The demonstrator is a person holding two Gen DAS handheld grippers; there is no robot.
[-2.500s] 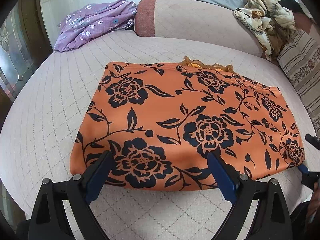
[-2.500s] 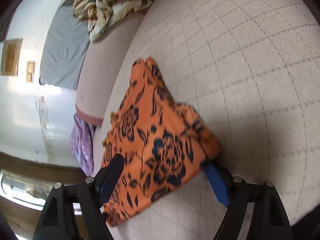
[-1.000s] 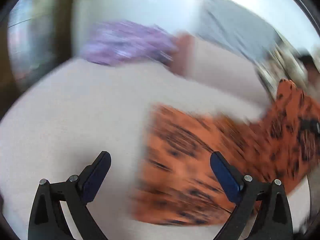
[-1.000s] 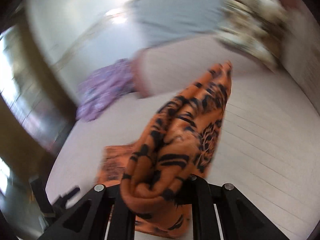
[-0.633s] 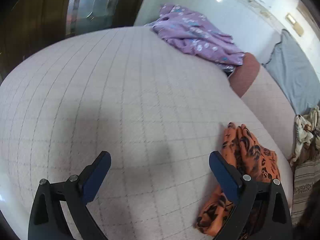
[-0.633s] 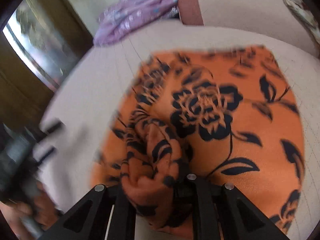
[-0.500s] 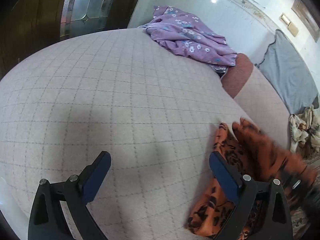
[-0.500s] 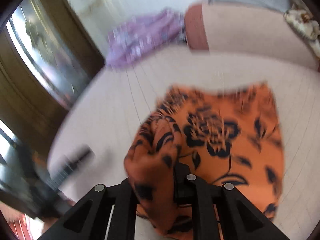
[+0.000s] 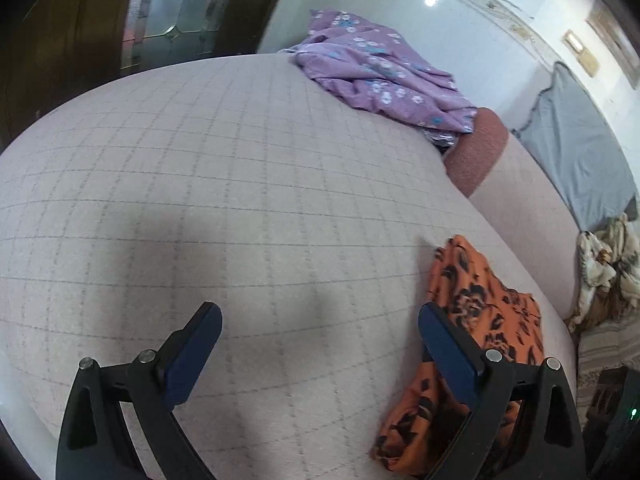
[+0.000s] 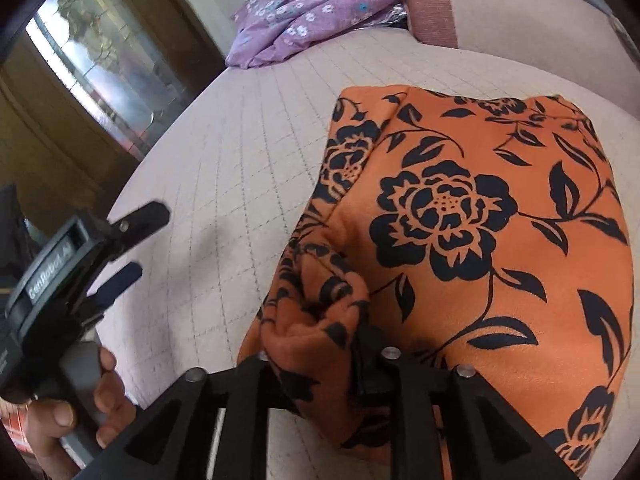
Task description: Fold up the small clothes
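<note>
Your right gripper (image 10: 316,360) has just been opening, a bunched fold of the orange floral garment (image 10: 480,220) between its jaws; your left gripper (image 9: 320,344) gapes empty over bare quilted mattress (image 9: 240,200). Garment lies folded there; purple floral cloth (image 9: 376,68) well beyond, patterned cloth (image 9: 604,264) far right.

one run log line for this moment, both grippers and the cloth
left gripper: open, empty, beside cloth | right gripper: just been opening, bunched edge between jaws | orange floral cloth: folded over on bed
</note>
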